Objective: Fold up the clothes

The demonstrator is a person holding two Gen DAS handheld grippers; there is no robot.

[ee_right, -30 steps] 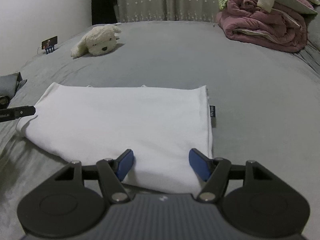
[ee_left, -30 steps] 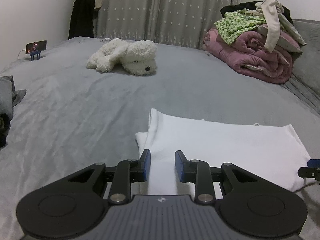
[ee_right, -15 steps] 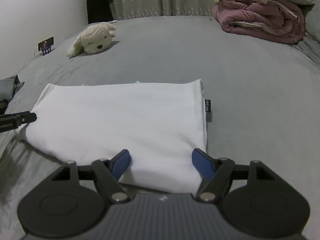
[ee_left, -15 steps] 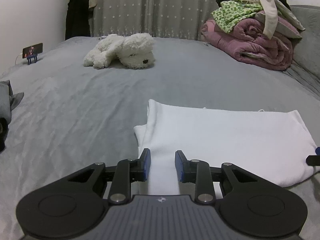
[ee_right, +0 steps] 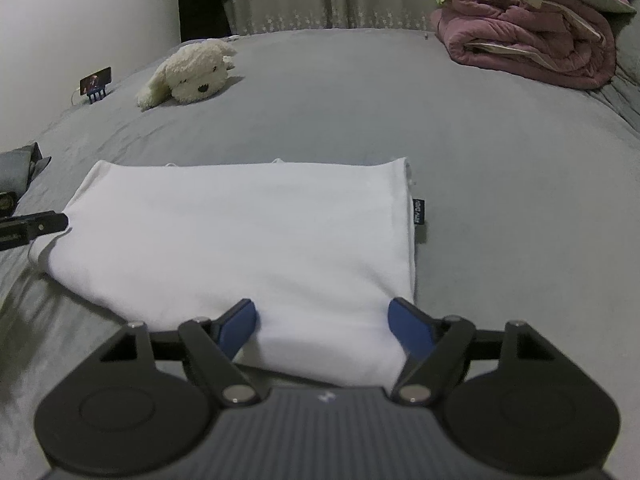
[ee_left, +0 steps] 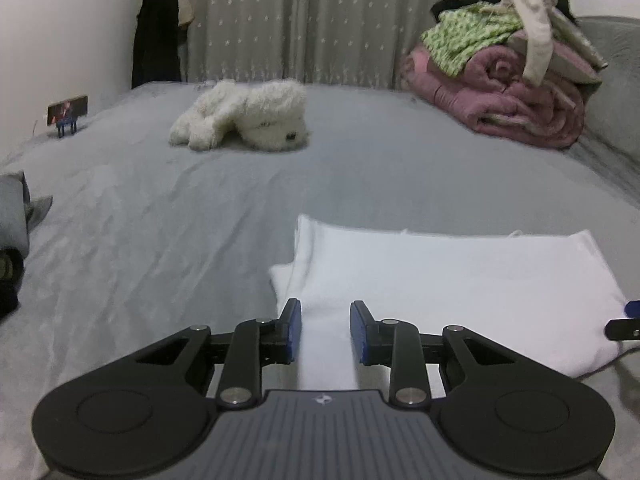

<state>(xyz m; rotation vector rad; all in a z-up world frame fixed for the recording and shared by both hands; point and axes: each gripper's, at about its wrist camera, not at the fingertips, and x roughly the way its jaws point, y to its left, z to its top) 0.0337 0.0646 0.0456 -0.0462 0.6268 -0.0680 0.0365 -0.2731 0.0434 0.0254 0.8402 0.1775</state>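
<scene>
A white garment (ee_left: 448,276) lies folded into a flat rectangle on the grey bed; it also shows in the right wrist view (ee_right: 240,240). A small black label (ee_right: 418,211) sticks out at its right edge. My left gripper (ee_left: 325,326) is open with its blue pads low over the garment's near left end. My right gripper (ee_right: 322,320) is open wide, its pads straddling the garment's near right corner. Each gripper's tip shows at the edge of the other's view. Neither holds cloth.
A white plush dog (ee_left: 244,114) lies mid-bed. A pile of pink quilt and clothes (ee_left: 508,80) sits at the back right. A phone on a blue stand (ee_left: 66,114) is at the left edge. Dark grey clothing (ee_left: 12,216) lies at the far left.
Both grippers have dropped lower and drawn slightly nearer the garment's front edge. The right jaws have spread a little wider. The garment has not moved.
</scene>
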